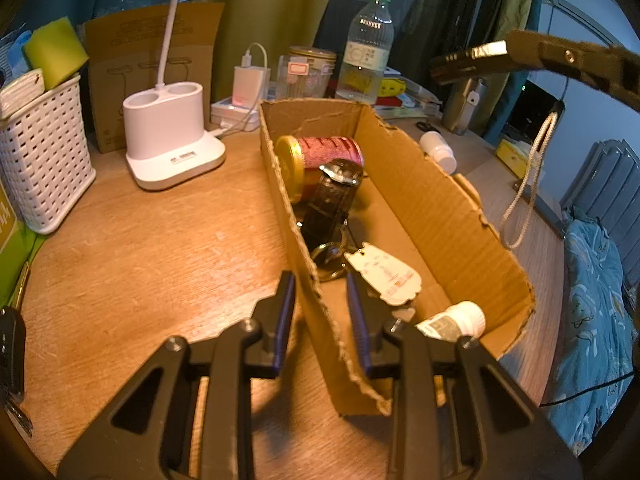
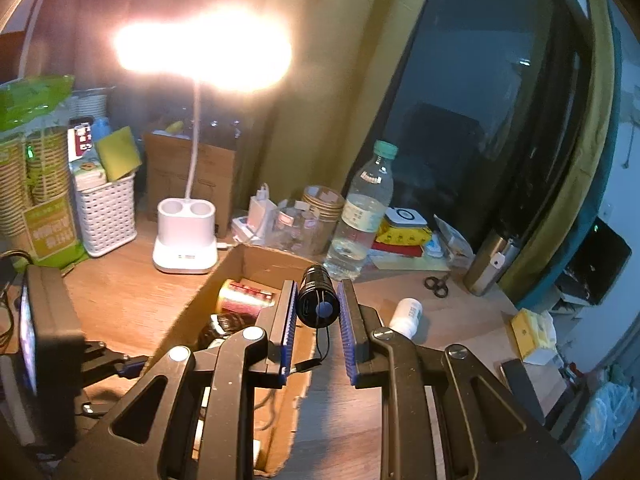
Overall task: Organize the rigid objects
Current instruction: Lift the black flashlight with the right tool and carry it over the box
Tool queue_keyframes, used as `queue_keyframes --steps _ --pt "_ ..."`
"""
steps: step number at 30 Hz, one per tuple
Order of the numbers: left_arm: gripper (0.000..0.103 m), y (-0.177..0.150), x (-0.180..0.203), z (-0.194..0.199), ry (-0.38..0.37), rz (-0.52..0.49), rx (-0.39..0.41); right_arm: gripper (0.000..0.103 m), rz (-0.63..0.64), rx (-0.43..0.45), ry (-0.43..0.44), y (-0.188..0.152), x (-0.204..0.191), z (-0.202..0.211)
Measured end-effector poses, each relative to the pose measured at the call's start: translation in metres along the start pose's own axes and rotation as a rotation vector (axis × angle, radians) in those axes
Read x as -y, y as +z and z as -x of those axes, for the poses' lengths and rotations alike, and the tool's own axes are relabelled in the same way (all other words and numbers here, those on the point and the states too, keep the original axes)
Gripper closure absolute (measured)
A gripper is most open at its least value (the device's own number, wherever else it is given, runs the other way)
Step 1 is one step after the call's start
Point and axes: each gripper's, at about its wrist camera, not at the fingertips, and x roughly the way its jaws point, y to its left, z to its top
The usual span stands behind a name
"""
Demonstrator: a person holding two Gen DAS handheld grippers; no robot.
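An open cardboard box (image 1: 432, 208) lies on the wooden desk. My left gripper (image 1: 320, 308) is shut on its near left wall, one blue pad on each side. Inside lie a red can with a gold lid (image 1: 320, 156), a black watch (image 1: 332, 196), a key ring with a white tag (image 1: 384, 272) and a small white bottle (image 1: 456, 320). My right gripper (image 2: 317, 294) is shut on a black flashlight (image 2: 318, 300), held above the box (image 2: 192, 312) with its lanyard (image 2: 324, 344) dangling. In the left wrist view that flashlight (image 1: 468, 62) hangs at the upper right.
Another white bottle (image 2: 408, 312) lies on the desk right of the box, with scissors (image 2: 436, 285) and a steel flask (image 2: 492, 264) beyond. Behind the box stand a lit lamp's white base (image 1: 172, 144), a white basket (image 1: 44, 152), a water bottle (image 1: 366, 52) and a jar (image 1: 308, 72).
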Motion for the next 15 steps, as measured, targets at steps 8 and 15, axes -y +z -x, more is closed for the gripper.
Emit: queue_keyframes --steps 8,15 --pt "0.075 0.0 0.0 0.0 0.0 0.0 0.0 0.082 0.025 -0.022 0.031 -0.002 -0.016 -0.007" --pt "0.075 0.0 0.0 0.0 0.0 0.0 -0.001 0.082 0.046 -0.083 0.041 -0.013 -0.028 -0.028"
